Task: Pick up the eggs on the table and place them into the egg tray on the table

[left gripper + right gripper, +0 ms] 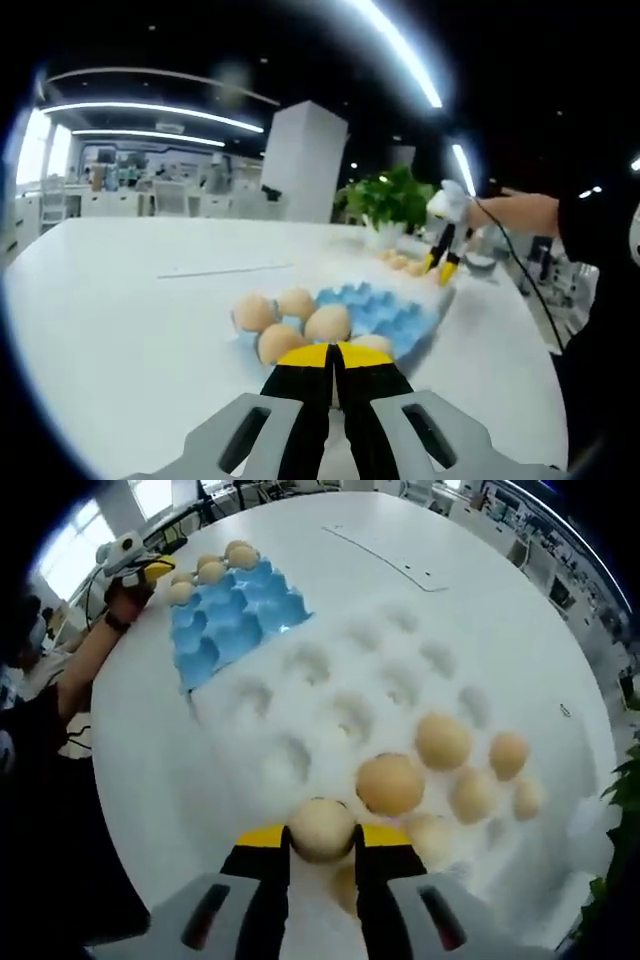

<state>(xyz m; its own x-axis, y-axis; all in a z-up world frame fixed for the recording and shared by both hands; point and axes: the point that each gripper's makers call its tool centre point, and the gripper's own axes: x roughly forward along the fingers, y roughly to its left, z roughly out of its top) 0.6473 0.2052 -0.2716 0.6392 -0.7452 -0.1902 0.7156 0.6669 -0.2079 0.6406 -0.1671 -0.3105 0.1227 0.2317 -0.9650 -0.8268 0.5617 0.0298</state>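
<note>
My right gripper [320, 845] is shut on a tan egg [320, 827], just above a white dimpled tray [330, 670] that holds several more eggs [390, 783]. Beyond it lies the blue egg tray [240, 620], with three eggs [210, 572] along its far edge. My left gripper [156, 572], held by a hand, sits at that edge. In the left gripper view, my left gripper [335, 355] is shut with nothing between its jaws. It sits just short of the blue egg tray [395, 310] and the eggs [327, 323] in its near cells. The right gripper [440, 268] hangs over the far end.
The round white table [130, 300] stretches wide to the left. A potted green plant [390, 200] stands at its far edge near the loose eggs [400, 262]. A person's arm [85, 655] and dark sleeve run along the table's left side. Office desks stand behind.
</note>
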